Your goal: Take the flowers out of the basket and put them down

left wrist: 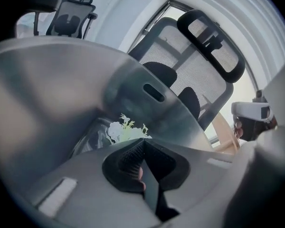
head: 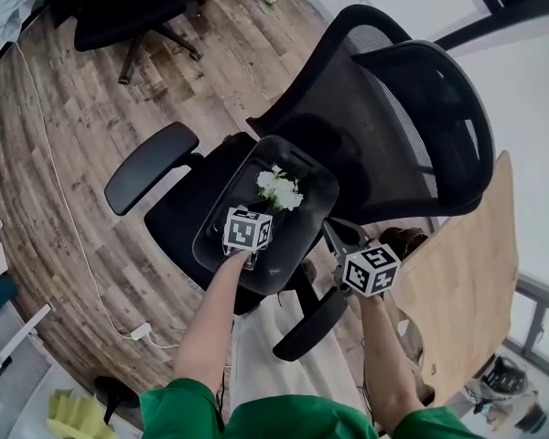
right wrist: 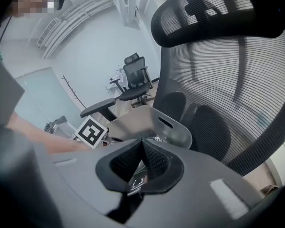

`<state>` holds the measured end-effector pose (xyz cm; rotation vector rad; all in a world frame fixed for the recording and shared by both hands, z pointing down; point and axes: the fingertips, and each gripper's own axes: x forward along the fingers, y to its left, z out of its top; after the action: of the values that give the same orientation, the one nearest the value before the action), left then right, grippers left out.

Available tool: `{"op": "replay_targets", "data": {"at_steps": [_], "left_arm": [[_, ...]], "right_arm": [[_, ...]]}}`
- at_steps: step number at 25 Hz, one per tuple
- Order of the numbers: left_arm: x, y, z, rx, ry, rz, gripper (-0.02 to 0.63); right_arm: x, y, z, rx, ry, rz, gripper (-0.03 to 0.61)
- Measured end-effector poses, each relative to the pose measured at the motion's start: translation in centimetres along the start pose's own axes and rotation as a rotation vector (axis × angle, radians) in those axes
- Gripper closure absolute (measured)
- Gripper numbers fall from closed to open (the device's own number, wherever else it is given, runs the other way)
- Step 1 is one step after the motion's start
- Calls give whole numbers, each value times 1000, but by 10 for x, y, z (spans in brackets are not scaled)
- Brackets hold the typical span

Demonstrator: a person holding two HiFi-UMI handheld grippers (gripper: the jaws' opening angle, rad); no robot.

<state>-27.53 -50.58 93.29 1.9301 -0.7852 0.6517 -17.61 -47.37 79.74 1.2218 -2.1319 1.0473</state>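
Note:
A dark plastic basket (head: 218,222) sits on the seat of a black mesh office chair (head: 421,108), with a small bunch of white flowers (head: 279,190) inside it. My left gripper (head: 256,210) is over the basket's near rim, just short of the flowers, jaws shut with nothing seen in them. In the left gripper view (left wrist: 142,144) the flowers (left wrist: 126,129) lie right beyond the tips and the basket wall (left wrist: 61,89) fills the left. My right gripper (head: 329,230) is at the basket's right side, above the armrest. Its tips (right wrist: 142,141) meet; the basket (right wrist: 147,120) is just ahead.
The chair's armrests (head: 151,167) (head: 311,327) flank the basket and its tall backrest rises behind. A wooden table edge (head: 467,282) lies on the right. A second black chair (head: 128,7) stands far back on the wood floor, and a white cable (head: 64,208) runs along it.

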Motion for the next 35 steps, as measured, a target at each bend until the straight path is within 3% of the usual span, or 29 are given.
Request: {"op": "replay_targets", "data": {"at_steps": [14, 16, 25, 29, 35], "left_arm": [[37, 23, -5, -22, 26, 3, 606], [43, 23, -9, -28, 36, -18, 487], [67, 28, -33, -32, 86, -48, 334], [76, 27, -39, -16, 109, -53, 304], [96, 31, -46, -3, 139, -53, 322]], "right_arm": [[40, -15, 6, -17, 50, 25, 572], [42, -15, 6, -23, 52, 26, 572], [40, -17, 4, -61, 72, 20, 572], [40, -18, 5, -67, 73, 18, 572], [41, -24, 6, -77, 80, 16, 572]]}}
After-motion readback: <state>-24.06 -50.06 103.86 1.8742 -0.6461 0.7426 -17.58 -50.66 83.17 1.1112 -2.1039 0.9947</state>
